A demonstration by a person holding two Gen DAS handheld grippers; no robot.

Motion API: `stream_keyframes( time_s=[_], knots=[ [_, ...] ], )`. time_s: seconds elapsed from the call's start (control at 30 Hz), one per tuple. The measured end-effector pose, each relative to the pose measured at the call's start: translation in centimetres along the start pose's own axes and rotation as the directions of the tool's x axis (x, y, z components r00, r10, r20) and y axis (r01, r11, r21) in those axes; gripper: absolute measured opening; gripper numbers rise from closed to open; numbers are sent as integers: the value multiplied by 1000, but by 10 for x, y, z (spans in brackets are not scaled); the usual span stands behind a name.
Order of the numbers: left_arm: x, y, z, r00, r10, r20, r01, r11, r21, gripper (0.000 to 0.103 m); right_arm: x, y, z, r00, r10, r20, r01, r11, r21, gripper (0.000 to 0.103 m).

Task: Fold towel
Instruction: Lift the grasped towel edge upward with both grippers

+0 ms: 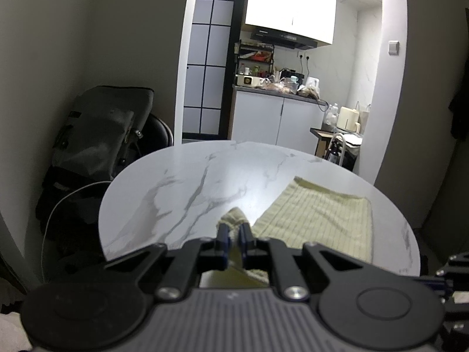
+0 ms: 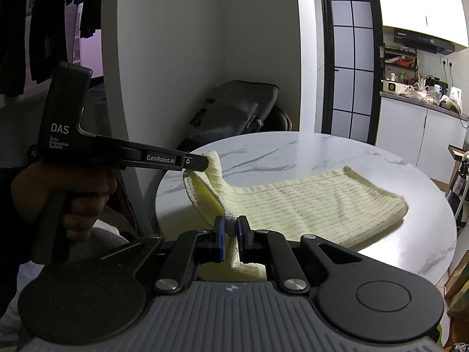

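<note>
A pale yellow ribbed towel (image 1: 319,220) lies on the round white marble table (image 1: 190,182), its far part flat. My left gripper (image 1: 233,228) is shut on one near corner of the towel and holds it above the table. In the right wrist view the towel (image 2: 307,202) stretches away to the right. My right gripper (image 2: 230,228) is shut on the other near corner, lifted off the table (image 2: 337,152). The left gripper (image 2: 202,161) shows there from the side, pinching its raised corner at the table's left edge.
A dark bag (image 1: 102,135) rests on a chair behind the table at the left. A kitchen counter (image 1: 278,91) with clutter stands beyond the doorway. A low cart with bottles (image 1: 340,143) sits right of the table. A hand (image 2: 67,193) grips the left tool.
</note>
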State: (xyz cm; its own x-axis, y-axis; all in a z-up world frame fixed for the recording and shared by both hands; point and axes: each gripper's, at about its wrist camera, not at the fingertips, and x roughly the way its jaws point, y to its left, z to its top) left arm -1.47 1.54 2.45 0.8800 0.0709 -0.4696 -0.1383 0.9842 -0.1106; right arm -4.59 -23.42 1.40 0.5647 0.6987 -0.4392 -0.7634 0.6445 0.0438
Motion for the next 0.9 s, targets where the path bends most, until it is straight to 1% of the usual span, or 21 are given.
stream_keyframes(
  time_s=[0.33,0.6,0.9],
  knots=[
    [11,-9,24,1000,5,13,-5,1000,7,8,6,-24,24,1000,-5,25,5,1000,6,9],
    [24,-23,47,999,-19,33,18,1000,24,8,2,-45,37,998,-34,48,33,999,23,9],
    [41,-41,62,998,-41,41,40,999,27,8,1,-71,50,996,-61,60,59,998,31,9]
  ],
)
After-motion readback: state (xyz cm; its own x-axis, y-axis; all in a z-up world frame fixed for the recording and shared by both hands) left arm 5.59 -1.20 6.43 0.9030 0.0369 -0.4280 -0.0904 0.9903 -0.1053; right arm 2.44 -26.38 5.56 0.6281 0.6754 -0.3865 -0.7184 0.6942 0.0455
